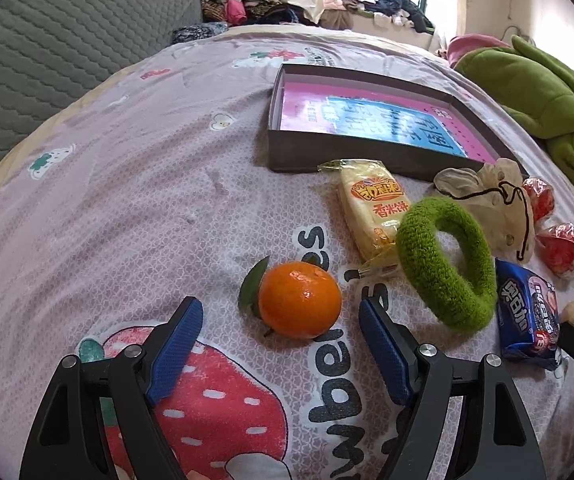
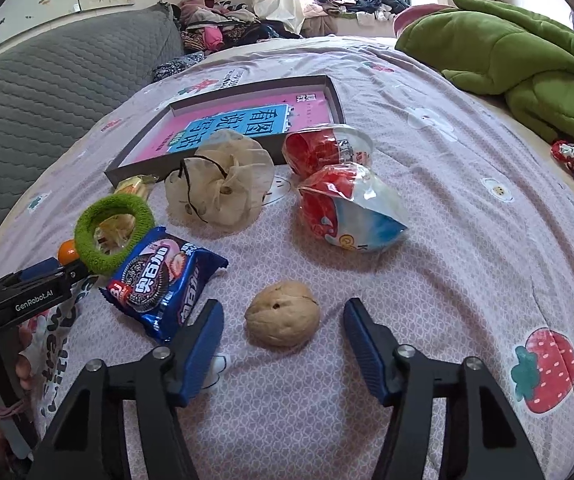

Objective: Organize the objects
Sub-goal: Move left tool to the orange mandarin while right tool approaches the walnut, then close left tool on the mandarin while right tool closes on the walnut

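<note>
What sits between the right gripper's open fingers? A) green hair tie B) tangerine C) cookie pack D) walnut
D: in the right wrist view the walnut lies on the bedsheet between the right gripper fingers, pads not touching it; the cookie pack lies off to its left.

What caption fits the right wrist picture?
Open right gripper poised around a walnut on the strawberry bedsheet.

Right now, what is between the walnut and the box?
In the right wrist view, a beige drawstring pouch lies between the walnut and the box.
</note>
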The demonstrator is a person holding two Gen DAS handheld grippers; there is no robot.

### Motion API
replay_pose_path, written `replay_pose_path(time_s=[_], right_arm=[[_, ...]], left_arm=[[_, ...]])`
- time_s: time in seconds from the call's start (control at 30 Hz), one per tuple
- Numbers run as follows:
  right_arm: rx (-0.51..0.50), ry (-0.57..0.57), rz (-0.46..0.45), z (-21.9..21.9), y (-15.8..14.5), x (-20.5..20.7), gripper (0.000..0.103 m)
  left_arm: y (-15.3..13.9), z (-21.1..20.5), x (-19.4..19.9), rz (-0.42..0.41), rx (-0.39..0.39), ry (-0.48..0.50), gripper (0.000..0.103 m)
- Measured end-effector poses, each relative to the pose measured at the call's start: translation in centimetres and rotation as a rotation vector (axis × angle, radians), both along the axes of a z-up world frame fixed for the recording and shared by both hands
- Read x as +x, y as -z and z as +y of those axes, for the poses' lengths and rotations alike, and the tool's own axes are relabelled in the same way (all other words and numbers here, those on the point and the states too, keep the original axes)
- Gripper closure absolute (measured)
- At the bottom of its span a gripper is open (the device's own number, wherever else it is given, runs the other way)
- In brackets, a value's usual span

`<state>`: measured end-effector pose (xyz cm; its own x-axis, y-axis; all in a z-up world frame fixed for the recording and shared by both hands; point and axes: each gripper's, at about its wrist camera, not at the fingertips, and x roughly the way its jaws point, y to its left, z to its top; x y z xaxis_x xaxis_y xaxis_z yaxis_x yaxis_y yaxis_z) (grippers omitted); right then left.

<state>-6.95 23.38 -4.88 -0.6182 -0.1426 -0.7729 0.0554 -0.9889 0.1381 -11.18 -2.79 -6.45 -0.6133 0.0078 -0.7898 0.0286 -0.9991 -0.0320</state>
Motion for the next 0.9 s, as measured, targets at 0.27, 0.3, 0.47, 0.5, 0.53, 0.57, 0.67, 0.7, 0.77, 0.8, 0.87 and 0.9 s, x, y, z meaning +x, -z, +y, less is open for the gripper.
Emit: replay_pose_path(time_s=[0.27,0.3,0.47,0.5,0.53,0.57,0.67,0.7,0.77,0.8,0.87,0.9], right_arm=[[0.028,-0.021,0.008,-0.5,0.3,-0.2,0.053],[0.035,-0.023,0.011,-0.7,0.3,-0.2,0.055],[0.047,-0.036,0.018,-0.8,0.4,-0.1,0.063],[0.049,-0.037,0.020,-0.9,0.4,-0.1,0.066],[0.051,-0.040,0.024,-0.9,0.4,-0.1,0.066],[0.051,-0.040,0.024,-0.9,0.4,-0.1,0.066],[0.052,-0.044,0.029,-0.9,0.3,0.0,0.066],[0.054,-0.045,0.030,-0.9,0.3,0.0,0.066],[0.055,-0.049,0.035,-1.0,0.2,0.1,0.066],[0.054,-0.051,0.037,-1.1,0.2,0.2,0.066],[0.053,-0.055,0.043,-1.2,0.1,0.3,0.066],[0.054,-0.057,0.045,-1.2,0.1,0.3,0.066]], left_arm=[[0.3,0.0,-0.2,0.003,0.023,0.030,0.045],[0.3,0.1,-0.1,0.005,0.027,0.038,0.047],[0.3,0.6,0.1,0.012,0.017,0.067,0.060],[0.4,0.7,0.1,0.013,0.019,0.067,0.061],[0.4,0.7,0.2,0.014,0.023,0.067,0.063],[0.3,0.6,0.2,0.018,0.028,0.066,0.063],[0.3,0.6,0.2,0.019,0.029,0.067,0.063],[0.3,0.6,0.2,0.022,0.028,0.067,0.063],[0.3,0.6,0.3,0.022,0.027,0.066,0.063],[0.2,0.6,0.3,0.022,0.026,0.066,0.063],[0.1,0.7,0.5,0.023,0.022,0.067,0.063],[0.0,0.8,0.5,0.022,0.020,0.068,0.063]])
